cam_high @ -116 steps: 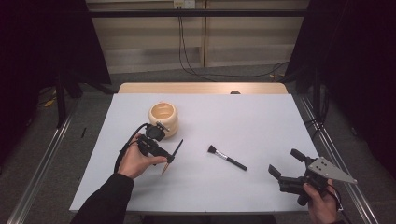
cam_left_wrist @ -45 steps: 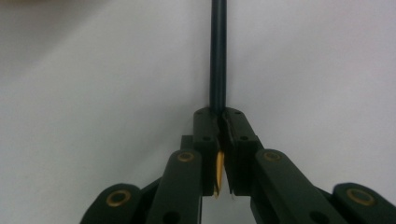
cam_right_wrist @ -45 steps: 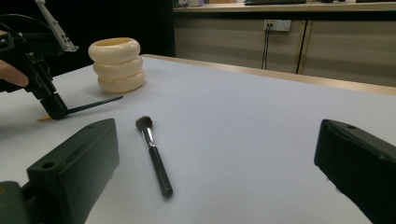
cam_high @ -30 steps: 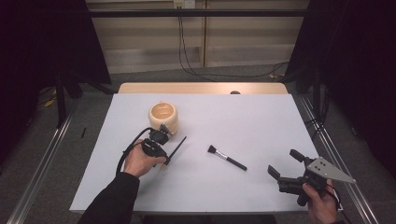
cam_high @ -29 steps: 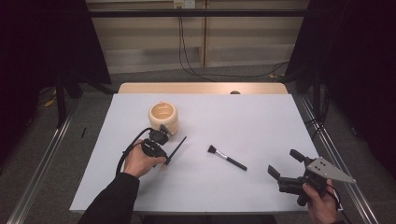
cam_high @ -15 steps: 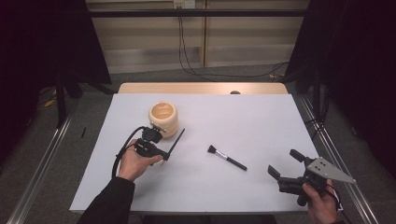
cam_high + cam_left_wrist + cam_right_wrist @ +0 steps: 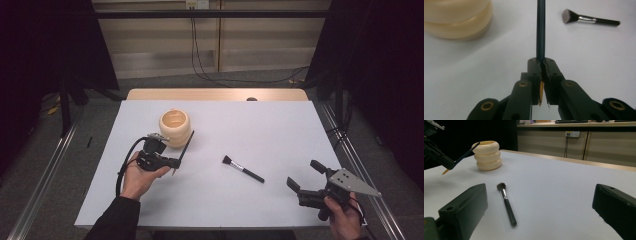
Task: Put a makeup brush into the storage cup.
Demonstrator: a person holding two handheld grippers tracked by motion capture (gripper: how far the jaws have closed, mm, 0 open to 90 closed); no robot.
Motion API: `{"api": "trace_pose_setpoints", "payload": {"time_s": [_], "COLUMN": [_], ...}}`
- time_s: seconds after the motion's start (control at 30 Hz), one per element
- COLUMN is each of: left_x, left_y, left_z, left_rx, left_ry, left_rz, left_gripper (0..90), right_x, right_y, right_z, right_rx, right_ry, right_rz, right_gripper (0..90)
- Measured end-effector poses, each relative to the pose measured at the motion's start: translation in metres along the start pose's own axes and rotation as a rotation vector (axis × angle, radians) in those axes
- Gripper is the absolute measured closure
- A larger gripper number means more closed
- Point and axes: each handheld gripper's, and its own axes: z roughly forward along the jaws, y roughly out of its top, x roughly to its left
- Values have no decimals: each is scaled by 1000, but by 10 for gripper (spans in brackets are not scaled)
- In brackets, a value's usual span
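Here the left gripper (image 7: 172,162) sits in the person's left hand (image 7: 137,175) over the near-left part of the white table (image 7: 280,130), its jaws pressed tight together on a thin dark pencil (image 7: 184,148). In the left gripper view the pencil (image 7: 540,30) runs straight up from between the closed jaws, and its yellowish tip (image 7: 541,96) pokes out behind them. From the high view the pencil slants up and away from the gripper, and its far end lies just beside the cream pot (image 7: 174,127); whether it touches the rim I cannot tell. In the right gripper view the same pencil (image 7: 464,156) rises at an angle toward the pot (image 7: 487,155), with its far end close to the top ring, and the pencil is clear of the table. The pot stands upright toward the far-left of the table. A brush (image 7: 242,169) with a black handle lies flat near the middle of the table, bristles toward the pot, well apart from both grippers. The right gripper (image 7: 306,181) is held in the right hand (image 7: 345,220) at the near-right corner, its jaws spread wide with nothing between them; in its own view the brush (image 7: 506,203) lies on the table ahead of the gap.
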Motion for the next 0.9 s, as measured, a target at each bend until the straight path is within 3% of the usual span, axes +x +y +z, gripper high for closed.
{"api": "trace_pose_setpoints", "payload": {"time_s": [0.33,0.63,0.9], "left_x": [-3,-6,-11], "left_y": [-5,-10,-12], "left_z": [-9,-17,-25], "left_rx": [-112,-229,-276], "left_ry": [-12,-34,-67], "left_rz": [25,16,54], "left_gripper": [847,846,846], "right_x": [0,0,0], "right_y": [0,0,0], "right_z": [-1,-1,-2], "right_rx": [-2,-6,-11], "right_ry": [-2,2,9], "right_rz": [2,0,-1], "right_gripper": [0,0,0]}}
